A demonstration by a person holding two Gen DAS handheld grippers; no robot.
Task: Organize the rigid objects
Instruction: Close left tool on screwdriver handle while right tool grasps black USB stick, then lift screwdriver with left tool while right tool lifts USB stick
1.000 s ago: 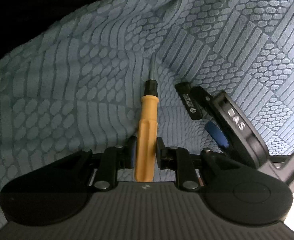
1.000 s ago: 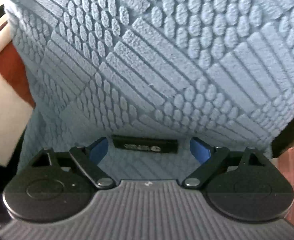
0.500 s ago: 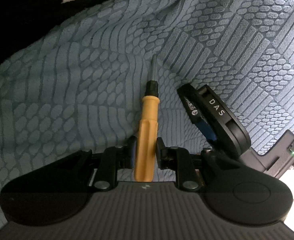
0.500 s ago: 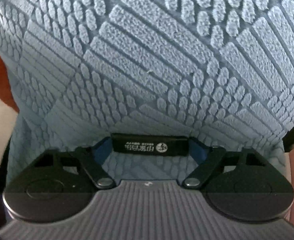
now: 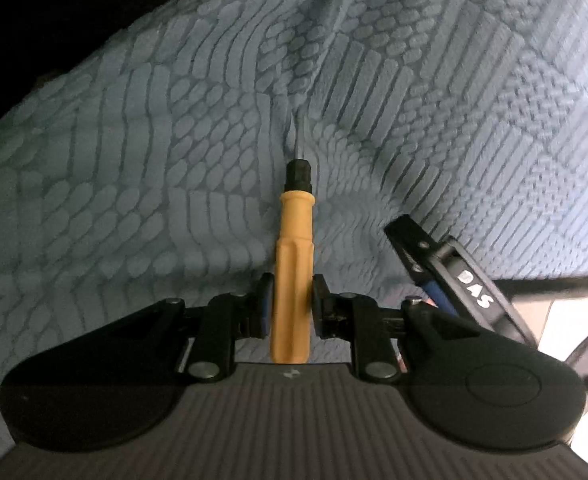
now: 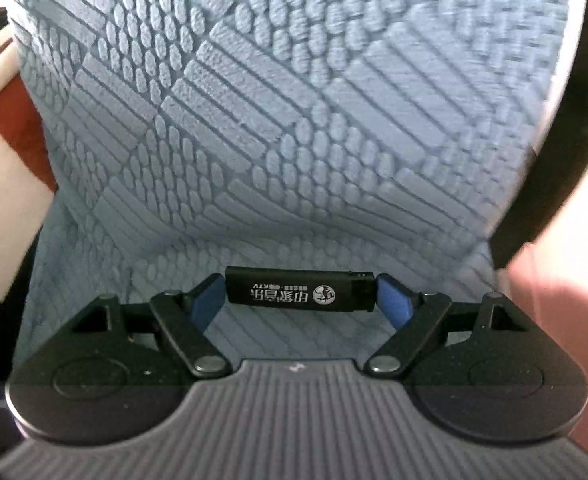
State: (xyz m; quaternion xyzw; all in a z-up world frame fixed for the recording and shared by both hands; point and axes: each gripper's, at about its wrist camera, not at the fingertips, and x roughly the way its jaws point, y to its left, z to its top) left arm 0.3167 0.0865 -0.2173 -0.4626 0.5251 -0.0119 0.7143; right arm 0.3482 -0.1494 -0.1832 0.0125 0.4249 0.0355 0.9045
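A yellow-handled screwdriver (image 5: 294,264) with a black collar points away from me over the blue-grey textured mat (image 5: 153,152), and my left gripper (image 5: 291,300) is shut on its handle. In the right wrist view, a black lighter (image 6: 300,294) with white print lies crosswise between the blue pads (image 6: 203,300). My right gripper (image 6: 300,298) is shut on its two ends, just above the mat (image 6: 294,120). From the left wrist view, the right gripper (image 5: 474,288) shows at the lower right with the lighter's end (image 5: 404,240) sticking out.
The mat's right edge meets a curved black band (image 6: 554,140) with pinkish floor beyond. A red and white object (image 6: 9,132) lies off the mat's left side. Darkness borders the mat at upper left (image 5: 33,20) in the left wrist view.
My right gripper's pads closed onto the ends of the lighter, then carried it toward the lower right in the left wrist view. The left gripper kept still with the screwdriver.
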